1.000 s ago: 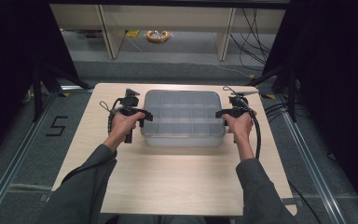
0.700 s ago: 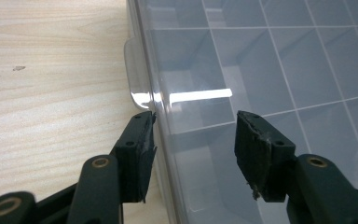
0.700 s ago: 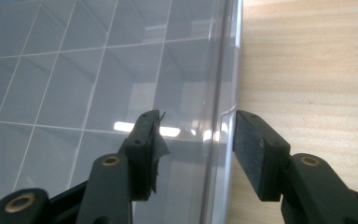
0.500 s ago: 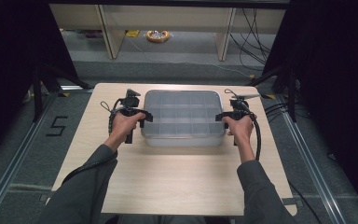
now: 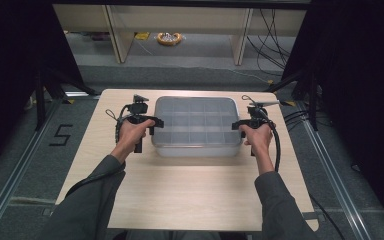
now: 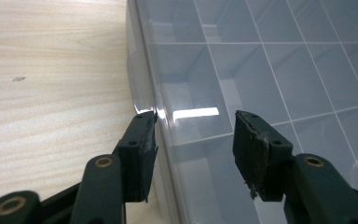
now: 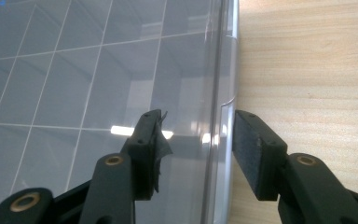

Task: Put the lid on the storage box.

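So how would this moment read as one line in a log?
left gripper: open, straddling box left edge | right gripper: open, straddling right edge | box: on table, lid shut

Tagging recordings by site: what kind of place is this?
Likely a lab recording rig: a light wooden table ringed by black curtains, floor rails, loose cables, and a clear plastic compartment box.

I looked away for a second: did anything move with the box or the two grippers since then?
Hardly anything. The right gripper seems to have edged slightly toward the person along the clear box's side. The left gripper stayed at the opposite edge, both open astride the rim, and the box rests unmoved on the table.
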A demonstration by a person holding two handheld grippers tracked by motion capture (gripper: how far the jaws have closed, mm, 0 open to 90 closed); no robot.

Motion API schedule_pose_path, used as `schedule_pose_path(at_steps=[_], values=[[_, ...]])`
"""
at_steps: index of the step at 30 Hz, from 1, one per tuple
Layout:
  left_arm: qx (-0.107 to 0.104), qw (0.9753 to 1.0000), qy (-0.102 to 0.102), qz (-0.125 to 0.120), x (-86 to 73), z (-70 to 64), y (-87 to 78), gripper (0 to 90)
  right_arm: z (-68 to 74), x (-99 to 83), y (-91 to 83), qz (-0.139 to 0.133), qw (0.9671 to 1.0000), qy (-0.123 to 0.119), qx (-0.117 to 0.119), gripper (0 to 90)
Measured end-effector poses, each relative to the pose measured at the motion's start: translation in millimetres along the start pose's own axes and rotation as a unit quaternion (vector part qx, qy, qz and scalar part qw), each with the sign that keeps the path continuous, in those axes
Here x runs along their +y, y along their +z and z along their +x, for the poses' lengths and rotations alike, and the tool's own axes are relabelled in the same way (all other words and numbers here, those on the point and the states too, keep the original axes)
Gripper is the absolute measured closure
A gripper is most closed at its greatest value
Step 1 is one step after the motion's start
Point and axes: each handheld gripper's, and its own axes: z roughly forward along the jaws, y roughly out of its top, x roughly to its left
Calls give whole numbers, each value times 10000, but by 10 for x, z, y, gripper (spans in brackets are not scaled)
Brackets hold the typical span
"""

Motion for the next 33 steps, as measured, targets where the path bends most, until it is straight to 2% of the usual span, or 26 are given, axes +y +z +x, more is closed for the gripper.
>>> schedule_pose_path(at_steps=[1, 2, 3, 4, 5, 7, 8, 10, 12, 13, 15, 18, 19, 21, 22, 23, 25, 26, 27, 30, 31, 32, 33], values=[[-44, 9999, -96, 2, 15, 27, 17, 547, -7, -2, 0, 35, 10000, -4, 27, 541], [-44, 9999, -96, 2, 15, 27, 17, 552, -7, -2, 0, 35, 10000, -4, 27, 541], [-57, 9998, -167, -36, 27, 40, 33, 552, 0, 2, -1, 60, 9999, 99, 51, 545], [-43, 9998, -165, -41, 31, 47, 42, 548, -44, 8, 9, -25, 9999, -106, 70, 548], [-26, 9998, -188, -36, 32, 51, 49, 549, -43, 12, 6, -18, 9999, -50, 91, 547], [-54, 9998, -208, -32, 36, 61, 53, 541, -59, 55, 18, -106, 9992, 310, 227, 545], [-40, 9997, -242, -27, 39, 61, 53, 542, -88, 57, 37, -200, 9984, 360, 377, 541], [-17, 9997, -248, -25, 44, 56, 65, 537, -117, 97, 38, -151, 9986, 460, 200, 540], [-8, 9997, -259, -26, 50, 56, 72, 524, -139, 121, 54, -210, 9979, 547, 259, 540], [-8, 9997, -259, -26, 50, 56, 72, 523, -161, 133, 60, -244, 9984, 438, 274, 540], [-34, 9995, -296, -42, 58, 70, 77, 523, -172, 134, 64, -264, 9983, 407, 329, 541], [-109, 9993, -345, -41, 57, 101, 93, 521, -150, 161, 70, -258, 9976, 489, 424, 553], [-103, 9992, -376, -54, 57, 101, 96, 521, -114, 165, 73, -260, 9964, 683, 424, 547], [-116, 9991, -406, -70, 58, 106, 101, 521, -104, 170, 74, -323, 9963, 648, 453, 548], [-131, 9988, -460, -82, 62, 109, 105, 519, -113, 172, 71, -331, 9968, 551, 468, 541], [-100, 9990, -419, -87, 60, 99, 104, 517, -108, 173, 71, -336, 9969, 569, 424, 540], [-83, 9994, -339, -62, 57, 91, 99, 512, -115, 170, 62, -355, 9958, 655, 536, 535], [-103, 9992, -370, -61, 56, 94, 96, 512, -123, 171, 63, -370, 9967, 625, 376, 536], [-103, 9992, -370, -61, 56, 94, 96, 512, -124, 165, 61, -406, 9949, 774, 497, 541], [-182, 9988, -452, -82, 61, 102, 86, 512, -149, 154, 59, -451, 9938, 862, 535, 544], [-167, 9989, -419, -87, 68, 98, 84, 513, -159, 144, 53, -495, 9913, 961, 752, 551], [-140, 9991, -389, -81, 70, 84, 81, 512, -145, 148, 45, -458, 9915, 1029, 655, 552], [-140, 9991, -389, -81, 70, 84, 81, 504, -145, 148, 45, -458, 9915, 1029, 655, 552]])
